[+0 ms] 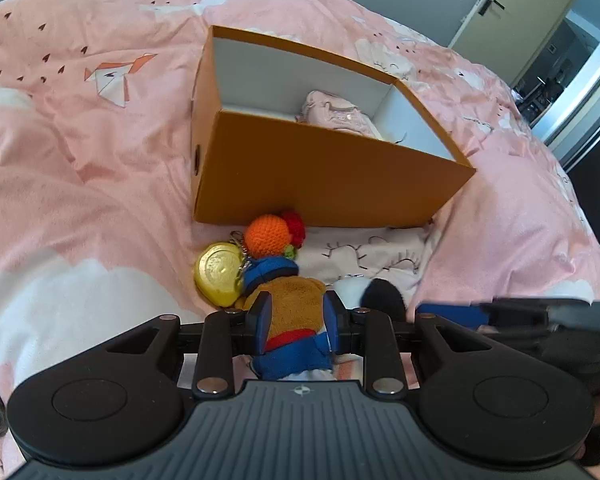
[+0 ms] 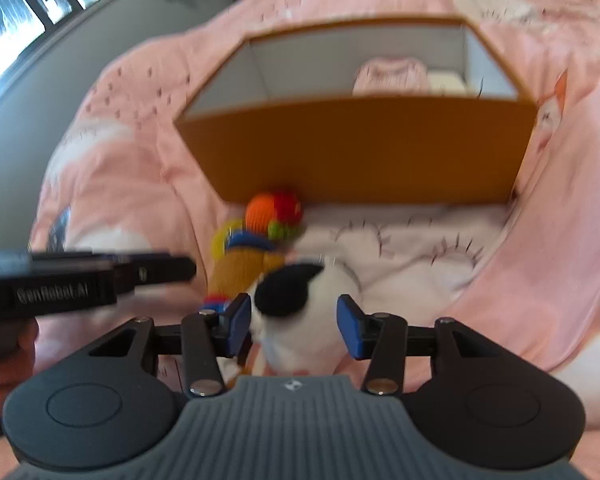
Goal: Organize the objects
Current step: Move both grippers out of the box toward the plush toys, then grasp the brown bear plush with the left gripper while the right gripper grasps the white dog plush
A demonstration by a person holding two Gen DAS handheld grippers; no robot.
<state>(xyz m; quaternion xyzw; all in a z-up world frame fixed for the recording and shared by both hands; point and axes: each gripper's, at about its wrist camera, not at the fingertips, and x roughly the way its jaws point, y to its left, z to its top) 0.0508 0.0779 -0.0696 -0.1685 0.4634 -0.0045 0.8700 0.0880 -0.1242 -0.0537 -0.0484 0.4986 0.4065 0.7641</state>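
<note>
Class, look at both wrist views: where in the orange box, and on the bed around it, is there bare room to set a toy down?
The orange box is bare at its left end; the pink item fills its right. The pink duvet left of the box is free. Crowded: the front wall, with crochet ball, gold disc, brown plush and black-and-white plush.

box [image 1: 320, 176] wall blocks ahead | box's left half free | bedspread [image 1: 80, 200] left open

Pink duvet [image 1: 100, 160], door [image 1: 512, 8], window [image 2: 16, 12]
</note>
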